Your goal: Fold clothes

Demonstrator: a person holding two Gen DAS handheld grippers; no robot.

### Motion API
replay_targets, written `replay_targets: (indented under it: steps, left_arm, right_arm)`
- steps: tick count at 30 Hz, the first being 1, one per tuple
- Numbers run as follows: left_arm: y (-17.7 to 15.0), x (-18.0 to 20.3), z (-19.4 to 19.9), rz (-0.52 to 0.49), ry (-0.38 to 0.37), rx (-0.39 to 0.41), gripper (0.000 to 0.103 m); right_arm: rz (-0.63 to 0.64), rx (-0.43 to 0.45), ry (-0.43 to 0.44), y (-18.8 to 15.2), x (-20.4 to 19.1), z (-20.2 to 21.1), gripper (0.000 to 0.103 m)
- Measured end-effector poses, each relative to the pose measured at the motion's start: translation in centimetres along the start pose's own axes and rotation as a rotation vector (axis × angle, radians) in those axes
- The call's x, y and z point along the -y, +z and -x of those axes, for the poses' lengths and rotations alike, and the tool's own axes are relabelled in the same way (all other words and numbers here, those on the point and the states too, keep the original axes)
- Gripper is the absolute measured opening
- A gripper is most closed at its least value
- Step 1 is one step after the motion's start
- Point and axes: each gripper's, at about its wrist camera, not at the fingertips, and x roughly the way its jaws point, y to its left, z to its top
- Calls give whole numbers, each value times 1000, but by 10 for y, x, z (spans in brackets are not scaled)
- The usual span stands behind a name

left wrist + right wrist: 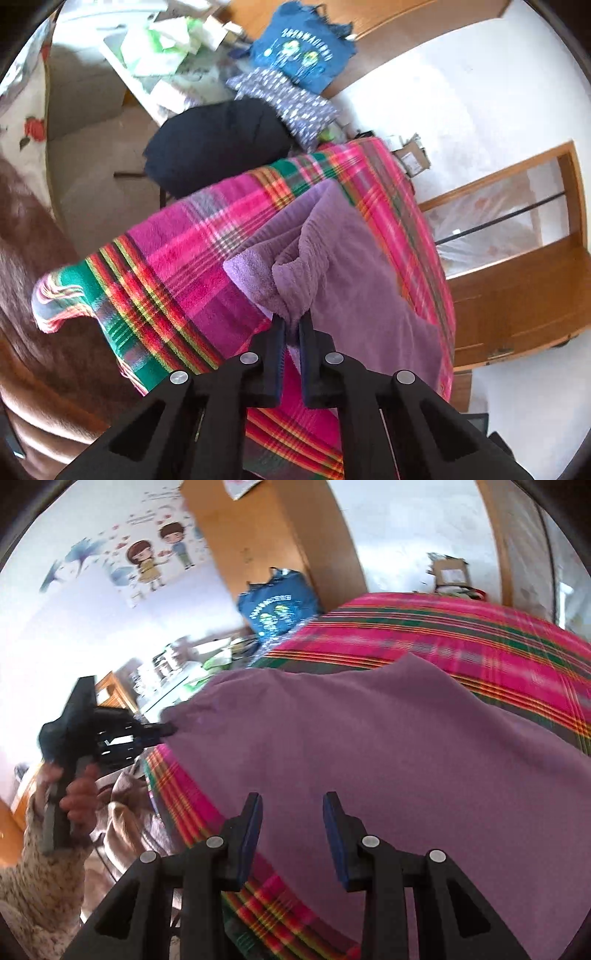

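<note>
Left claw (291, 325) pinching bunched purple garment (354, 280) corner, probably for folding; right claw (291, 812) spread above lower centre cloth.

Bed w/ pink plaid blanket (461, 635); purple garment (369, 738) spread on top.

Towel on the blanket, under my tools

My left tool (291, 321) holds the towel's (354, 266) bunched near corner; my right tool (291, 805) hovers over its spread middle. The towel lies on the blanket (177, 266). Behind the blanket sit a cushion (218, 144) and a shirt (303, 48).
</note>
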Motion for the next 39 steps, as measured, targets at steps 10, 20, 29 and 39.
replay_targets:
  steps: [10,20,29,39]
  left_arm:
    - [-3,-13,-11,-2,56,-27,6]
    - [-3,-18,-20,0,80,-70,6]
    - [1,-16,-24,6,100,-81,6]
    - [3,-15,-24,29,103,-92,6]
  right_arm:
    - [16,74,-137,34,28,14,35]
    - [-8,30,-160,97,74,-20,35]
    - [-55,-99,-11,119,96,-69,35]
    - [4,-206,17,124,92,-87,22]
